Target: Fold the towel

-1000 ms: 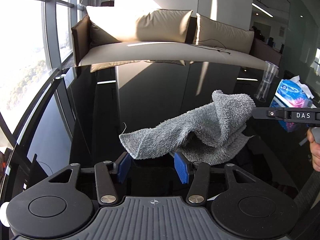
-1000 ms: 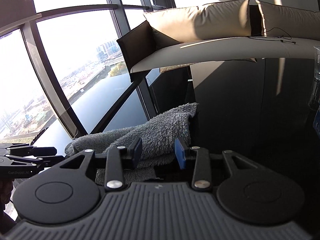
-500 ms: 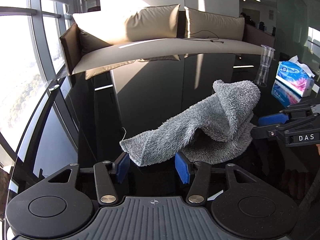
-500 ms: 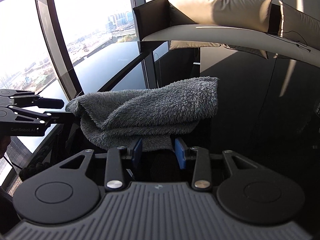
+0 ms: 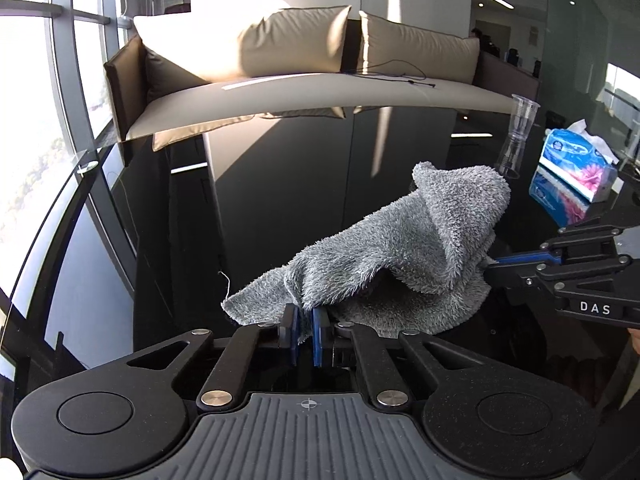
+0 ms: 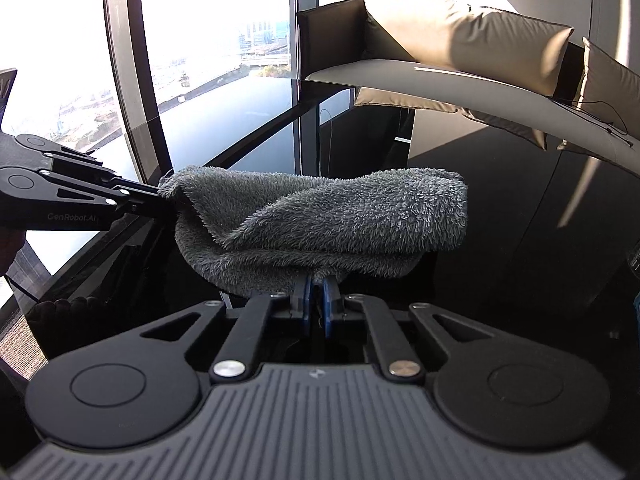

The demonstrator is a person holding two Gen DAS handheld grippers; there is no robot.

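Across the glossy black table (image 5: 280, 200), we are pinching the fluffy grey towel (image 5: 400, 256) at centre frame, left gripper (image 5: 305, 330) and right gripper (image 6: 316, 304) both clamping its near edges.

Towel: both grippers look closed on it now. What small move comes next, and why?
Probably lift both grippers together and draw them slowly apart. The left gripper is shut on the towel at its near edge, the right gripper is shut on another edge, and the cloth between them sags in a bunched heap on the black table. Spreading it should open it flat for a clean fold.
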